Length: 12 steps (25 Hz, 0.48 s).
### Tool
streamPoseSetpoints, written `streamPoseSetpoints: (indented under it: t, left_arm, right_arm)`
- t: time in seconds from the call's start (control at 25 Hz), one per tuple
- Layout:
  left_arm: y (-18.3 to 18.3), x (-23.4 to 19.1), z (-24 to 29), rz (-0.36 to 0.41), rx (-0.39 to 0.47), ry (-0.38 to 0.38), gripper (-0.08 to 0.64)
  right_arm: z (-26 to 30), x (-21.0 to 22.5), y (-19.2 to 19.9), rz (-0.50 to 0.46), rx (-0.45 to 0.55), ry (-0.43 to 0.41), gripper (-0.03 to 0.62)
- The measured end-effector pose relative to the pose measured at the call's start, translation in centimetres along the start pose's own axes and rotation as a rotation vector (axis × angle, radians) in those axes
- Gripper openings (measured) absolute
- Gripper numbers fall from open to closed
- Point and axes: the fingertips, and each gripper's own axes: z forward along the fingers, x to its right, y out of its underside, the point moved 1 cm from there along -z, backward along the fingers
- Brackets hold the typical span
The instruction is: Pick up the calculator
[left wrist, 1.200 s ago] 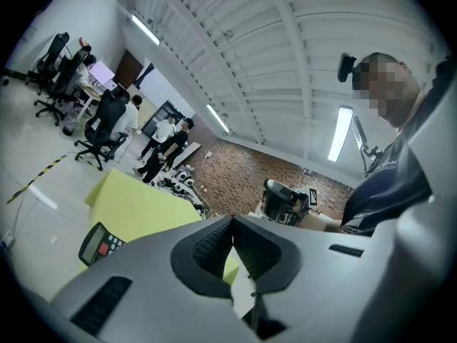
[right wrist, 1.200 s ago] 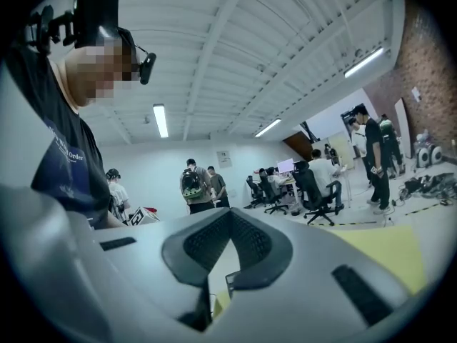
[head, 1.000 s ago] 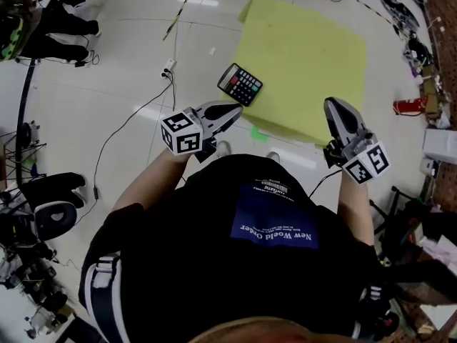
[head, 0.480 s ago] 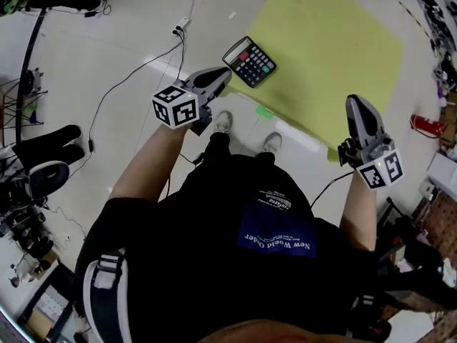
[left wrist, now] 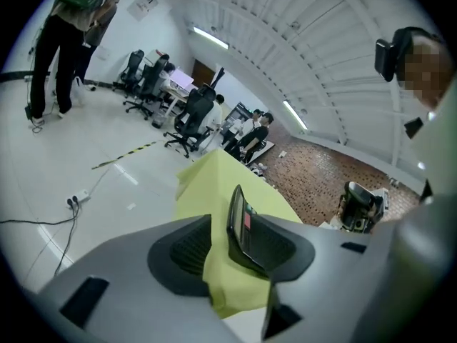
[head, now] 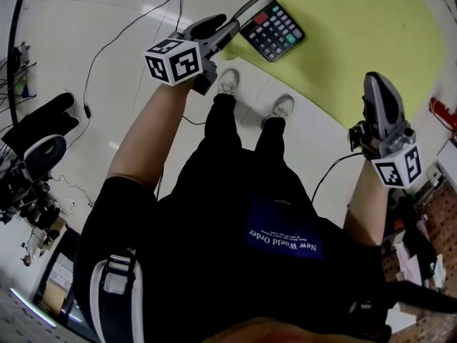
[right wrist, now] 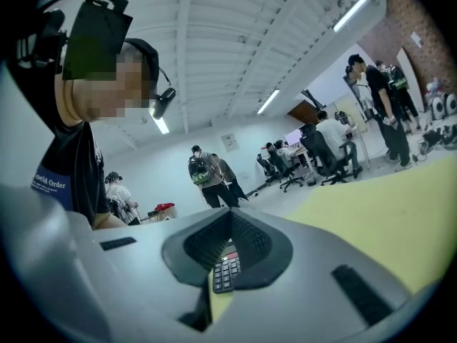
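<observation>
The calculator (head: 275, 28) lies keys up at the left edge of a yellow mat (head: 357, 34) spread on the floor (head: 107, 20). It sits at the top centre of the head view, just beyond the person's shoes (head: 228, 83). Lying flat and low like that, it has to be reached from above and in front, which is probably why the person leans over it. The left gripper (head: 230, 26) sits just left of it in the frame, angled downward. Its jaws have just been opening and now stand wide apart. In the left gripper view the calculator shows edge-on in the gap, but the pads do not press on it, so nothing is gripped yet. The wide opening looks meant to straddle the body's edge. The right gripper (head: 376, 81) hangs well apart at the right of the frame over the mat, its jaws together at the tips and empty, apparently kept clear of the reach.
</observation>
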Motion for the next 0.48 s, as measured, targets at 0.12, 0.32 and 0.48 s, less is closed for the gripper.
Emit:
streamPoseSetpoints:
  t: [0.12, 0.32, 0.48]
  left_arm:
    - [1.7, -0.2, 1.0, -0.006, -0.014, 0.036, 0.152]
    - [3.0, 0.7, 2.1, -0.026, -0.008, 0.091, 0.152]
    - [3.4, 1.6, 2.9, -0.001, -0.038, 0.136, 0.152]
  right_arm:
    - [0.6, -0.5, 2.0, 0.001, -0.028, -0.008, -0.012]
    - [0.6, -0.6, 3.4, 0.025, -0.038, -0.022, -0.012]
    - [1.1, -0.7, 4.2, 0.043, -0.047, -0.02, -0.012]
